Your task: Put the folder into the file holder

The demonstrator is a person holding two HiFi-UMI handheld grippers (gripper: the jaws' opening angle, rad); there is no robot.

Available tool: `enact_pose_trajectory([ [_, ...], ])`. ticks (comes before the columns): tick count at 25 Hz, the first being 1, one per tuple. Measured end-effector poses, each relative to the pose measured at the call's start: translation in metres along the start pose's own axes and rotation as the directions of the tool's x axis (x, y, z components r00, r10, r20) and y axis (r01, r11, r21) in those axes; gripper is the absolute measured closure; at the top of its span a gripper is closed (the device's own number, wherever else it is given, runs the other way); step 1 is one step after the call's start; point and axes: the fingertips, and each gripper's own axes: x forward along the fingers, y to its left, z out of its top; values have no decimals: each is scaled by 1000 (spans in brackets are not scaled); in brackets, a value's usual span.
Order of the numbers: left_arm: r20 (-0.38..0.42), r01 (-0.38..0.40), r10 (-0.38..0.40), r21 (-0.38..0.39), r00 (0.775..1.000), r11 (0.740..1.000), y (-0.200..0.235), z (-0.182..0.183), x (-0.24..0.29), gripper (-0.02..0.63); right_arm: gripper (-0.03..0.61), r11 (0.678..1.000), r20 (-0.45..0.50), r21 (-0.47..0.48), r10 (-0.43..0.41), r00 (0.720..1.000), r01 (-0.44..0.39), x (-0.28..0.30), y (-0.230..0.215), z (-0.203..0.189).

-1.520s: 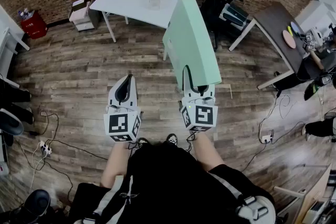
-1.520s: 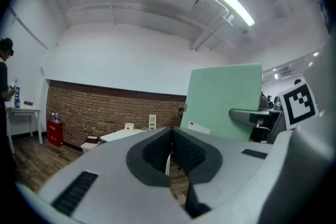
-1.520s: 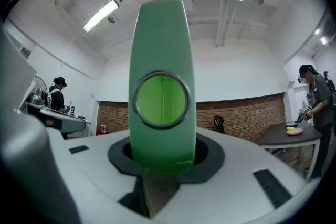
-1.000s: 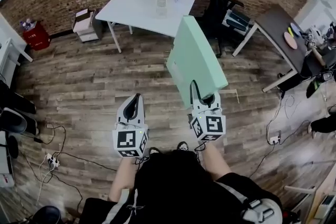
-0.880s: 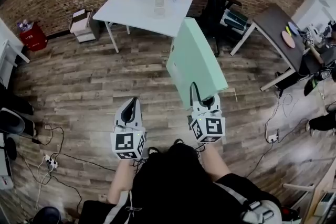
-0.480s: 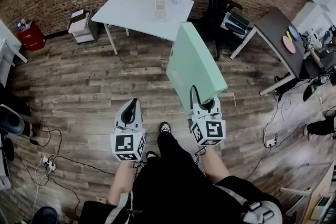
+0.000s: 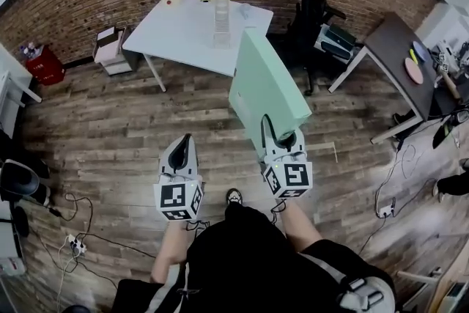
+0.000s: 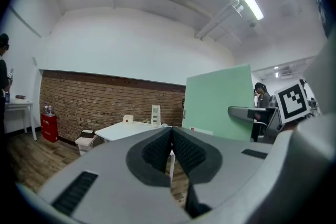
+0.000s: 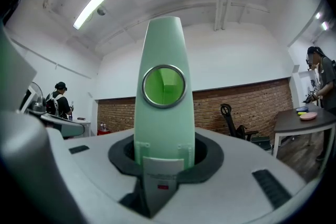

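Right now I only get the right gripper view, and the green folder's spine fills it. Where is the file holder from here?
Observer: The head view shows the white mesh file holder standing upright on the white table by the brick wall, beyond the folder.
Operator: How does the folder sit in my grip?
Observer: The right tongs clamp its near end. In the left gripper view the folder stands upright on edge, with its broad face toward the left tongs.
Operator: Is the left one free to help?
Observer: Yes, its own view shows the left tongs shut with nothing between them.
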Motion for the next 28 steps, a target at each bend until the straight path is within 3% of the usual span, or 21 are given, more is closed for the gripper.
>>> enact_pose_trajectory([
  [16,-117,-35,35,7,992,999,23,-17,134,592,444,997,-22,77,-1,1000,2,117,-83,-20],
  [28,-108,37,-40,-23,993,999,86,-9,242,592,445,998,-19,29,-47,999,48,221,-80,-16],
])
